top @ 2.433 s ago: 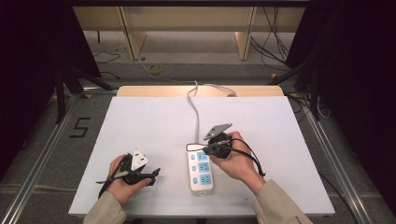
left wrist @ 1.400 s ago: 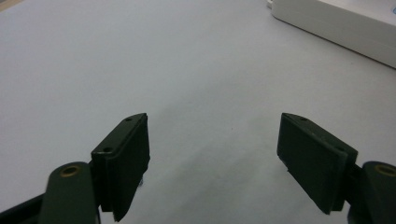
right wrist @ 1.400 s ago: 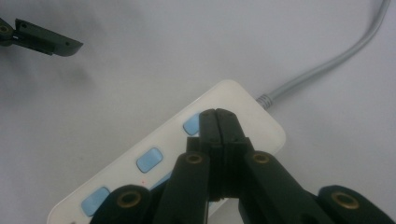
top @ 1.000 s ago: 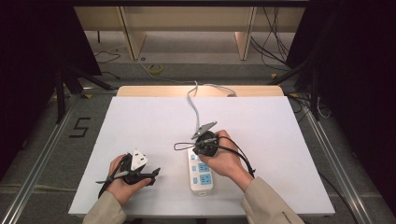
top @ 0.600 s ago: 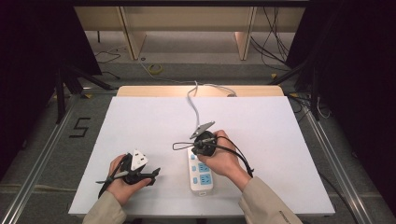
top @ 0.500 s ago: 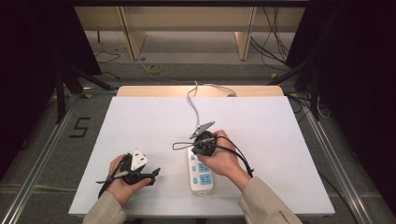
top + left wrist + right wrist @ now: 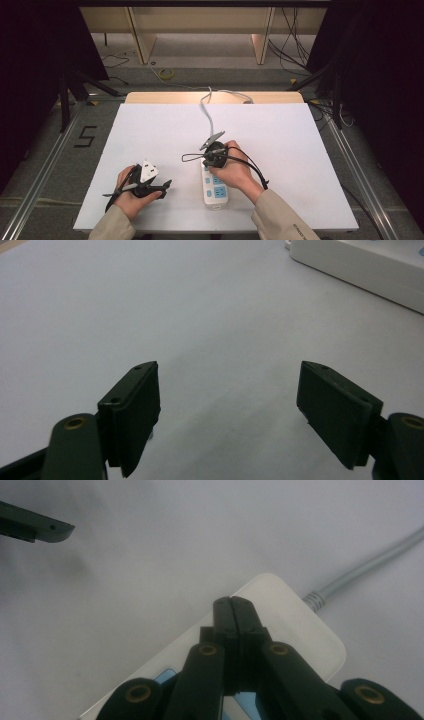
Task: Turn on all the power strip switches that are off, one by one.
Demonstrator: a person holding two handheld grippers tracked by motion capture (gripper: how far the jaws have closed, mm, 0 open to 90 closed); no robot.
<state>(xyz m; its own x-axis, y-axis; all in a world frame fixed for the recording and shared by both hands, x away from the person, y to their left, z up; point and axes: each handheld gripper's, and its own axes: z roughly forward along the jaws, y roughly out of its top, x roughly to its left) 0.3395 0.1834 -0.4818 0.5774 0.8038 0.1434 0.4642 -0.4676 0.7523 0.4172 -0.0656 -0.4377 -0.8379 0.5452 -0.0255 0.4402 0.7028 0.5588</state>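
A white power strip (image 7: 216,194) with blue sockets lies on the white table (image 7: 300,150). Its grey cable (image 7: 206,112) runs to the far edge. My right gripper (image 7: 210,156) hovers over the strip's cable end, shut with nothing between its jaws. In the right gripper view the closed tips (image 7: 233,605) sit just above the strip's top face (image 7: 300,630), near where the cable (image 7: 360,570) enters. My left gripper (image 7: 161,189) rests at the near left, open, with bare table between its pads (image 7: 132,405). The strip's edge (image 7: 360,265) lies ahead to its right.
A wooden strip (image 7: 165,97) borders the table's far edge. Metal rails (image 7: 45,160) run along both sides on the floor. Loose cables (image 7: 167,74) lie on the floor beyond. A dark flat edge (image 7: 35,527) juts in at the right gripper view's top left.
My right gripper has shifted left, from beside the strip to over its far end, then held nearly still. The left gripper has stayed put.
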